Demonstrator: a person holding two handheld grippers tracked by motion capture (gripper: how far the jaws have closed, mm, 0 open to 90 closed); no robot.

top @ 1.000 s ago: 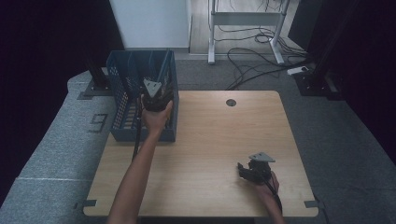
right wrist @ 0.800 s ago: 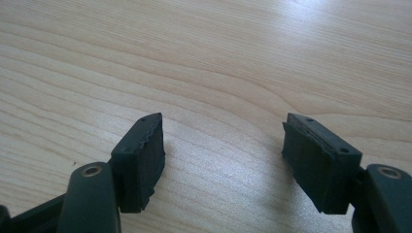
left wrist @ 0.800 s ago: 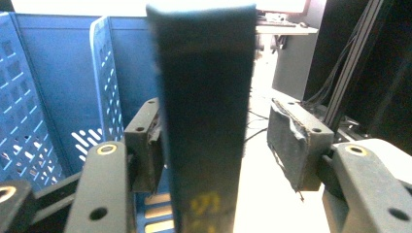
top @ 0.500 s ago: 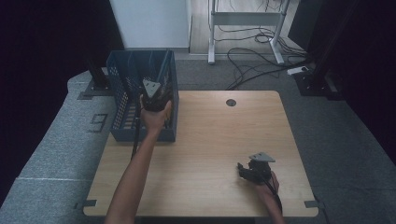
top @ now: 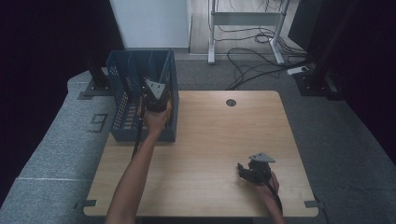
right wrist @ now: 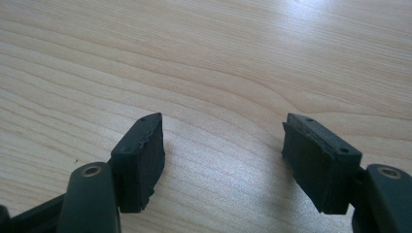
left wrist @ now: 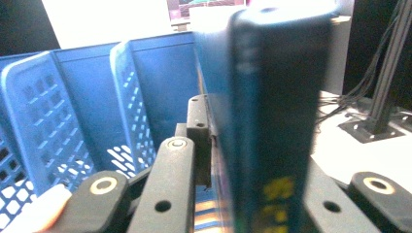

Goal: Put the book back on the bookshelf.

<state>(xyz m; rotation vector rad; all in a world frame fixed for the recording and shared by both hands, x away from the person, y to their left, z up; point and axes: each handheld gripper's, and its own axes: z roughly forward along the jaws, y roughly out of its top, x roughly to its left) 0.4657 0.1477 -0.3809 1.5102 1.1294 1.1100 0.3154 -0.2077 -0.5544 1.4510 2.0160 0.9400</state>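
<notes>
A blue slotted plastic crate stands at the table's far left corner. My left gripper reaches into its right-hand compartment, and its jaws have just been closing. In the left gripper view a dark book stands upright between them, spine towards the camera, with the left pad pressed against its cover; the other pad is hidden behind the book. The crate's dividers rise to its left. My right gripper rests near the table's front right, held by a hand. It is open over bare wood.
The wooden table has a round cable hole near its far edge. Beyond it, cables lie on the grey floor by a metal stand. Dark curtains close off both sides.
</notes>
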